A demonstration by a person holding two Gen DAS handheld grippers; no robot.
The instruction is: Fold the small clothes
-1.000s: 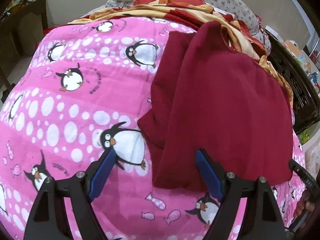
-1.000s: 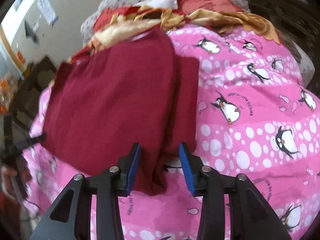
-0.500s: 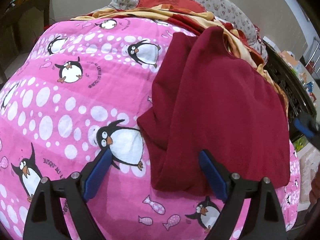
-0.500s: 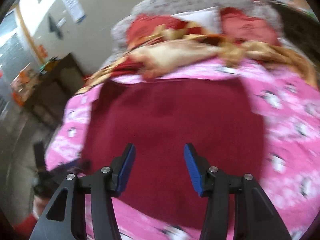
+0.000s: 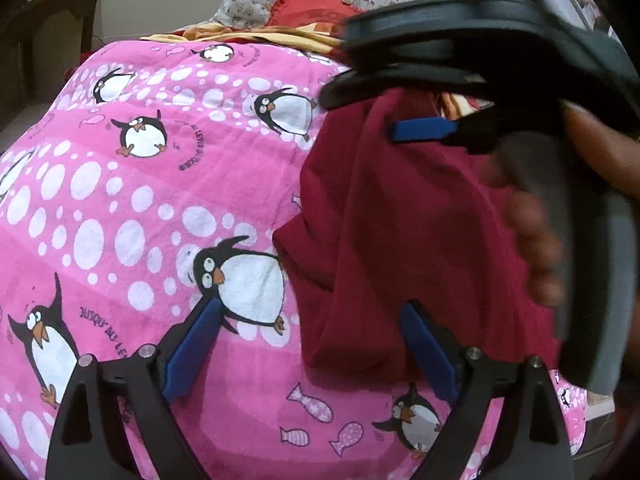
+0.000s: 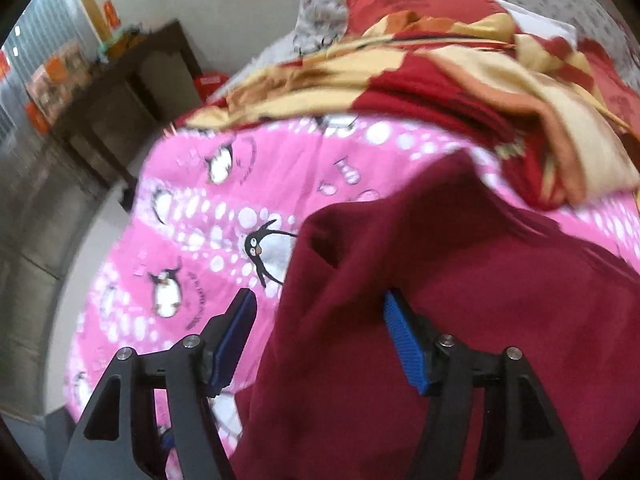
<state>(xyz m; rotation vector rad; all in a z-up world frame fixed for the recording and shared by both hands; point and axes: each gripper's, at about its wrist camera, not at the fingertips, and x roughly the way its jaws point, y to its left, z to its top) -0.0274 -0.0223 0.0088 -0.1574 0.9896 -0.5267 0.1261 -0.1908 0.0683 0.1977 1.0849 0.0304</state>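
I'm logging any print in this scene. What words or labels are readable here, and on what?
"JUSQU'AU LE..." on the pink penguin blanket, beside a penguin, cut off by the left gripper.
Curved print by other penguins: too distorted to read.
Maroon garment: no text.
Wall papers in the right wrist view: blurred.

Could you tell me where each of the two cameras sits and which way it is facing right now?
Left wrist: on the open left gripper, facing up the bed over the pink blanket; the right gripper and hand cross in.
Right wrist: on the open right gripper, over the red garment, facing left.
Shared: garment, blanket.
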